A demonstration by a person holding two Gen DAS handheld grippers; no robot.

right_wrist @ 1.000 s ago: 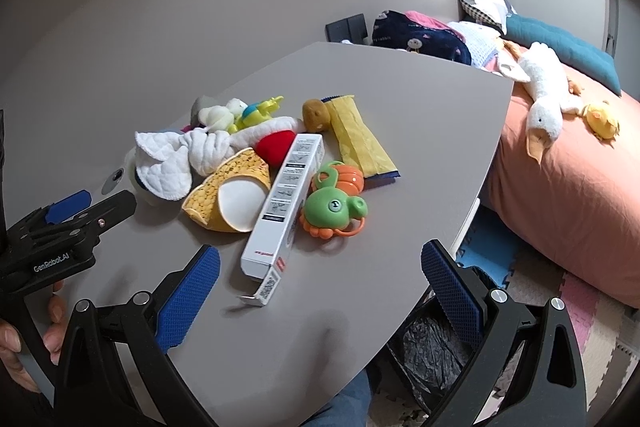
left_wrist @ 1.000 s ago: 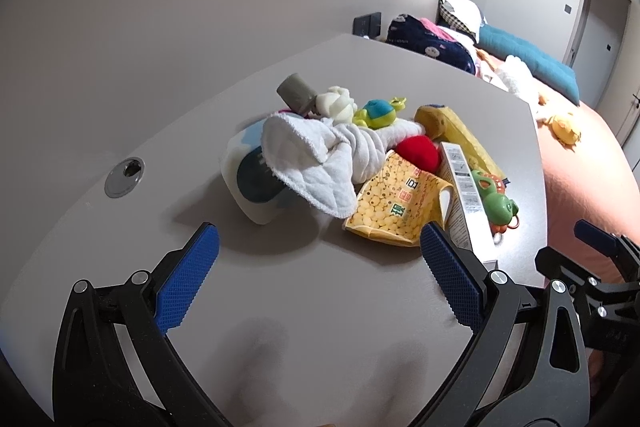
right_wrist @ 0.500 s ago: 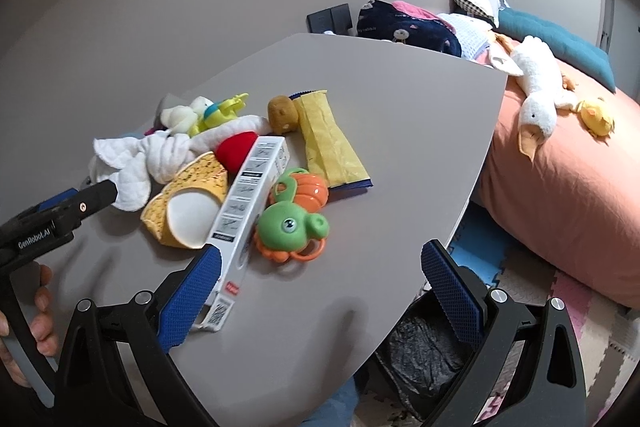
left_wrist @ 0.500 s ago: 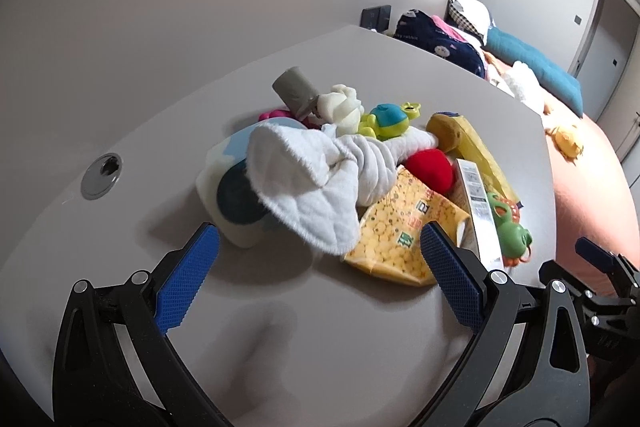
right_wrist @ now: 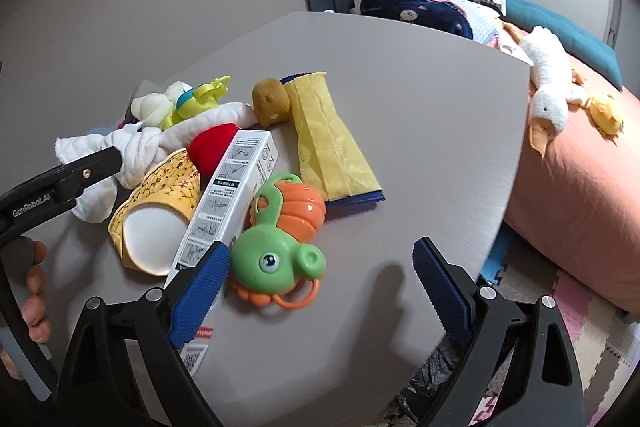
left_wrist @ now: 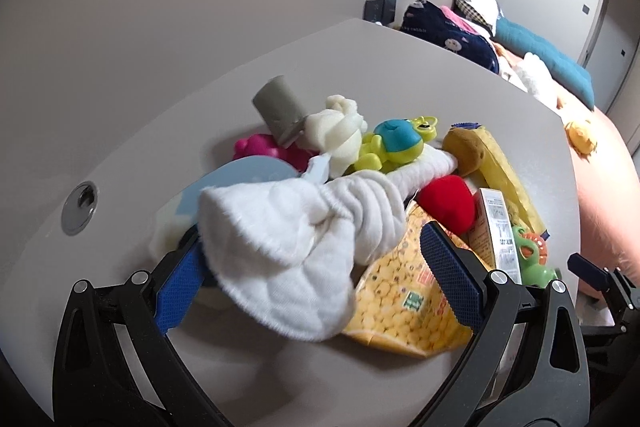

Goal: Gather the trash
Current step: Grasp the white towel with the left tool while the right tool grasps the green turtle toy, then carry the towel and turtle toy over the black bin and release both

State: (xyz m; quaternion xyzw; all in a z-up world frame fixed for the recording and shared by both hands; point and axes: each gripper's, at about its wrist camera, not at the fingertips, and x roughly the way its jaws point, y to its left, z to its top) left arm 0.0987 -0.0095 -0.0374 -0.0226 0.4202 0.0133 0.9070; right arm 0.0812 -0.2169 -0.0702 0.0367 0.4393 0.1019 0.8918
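Left wrist: we have pushed our left hand-held gripper (left_wrist: 312, 275) closer; its spread jaws now flank the white cloth (left_wrist: 288, 247) on the worktop (left_wrist: 160, 99).

Right wrist: our right hand-held gripper (right_wrist: 320, 287) has neared the white box (right_wrist: 232, 199), jaws closing, the green toy (right_wrist: 272, 263) between them but unpressed.

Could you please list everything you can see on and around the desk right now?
white cloth: 1, knotted, pile's left
snack cup: 1, yellow, lying sideways beside cloth
carton: 1, white, long, mid-pile
turtle rattle: 1, green-orange, near front edge
yellow bag: 1, flat, right of pile
red ball: 1, behind carton
desk: 1, grey
goose plush: 1, white, on bed
left gripper: jaws open around cloth
right gripper: jaws closing, nothing gripped
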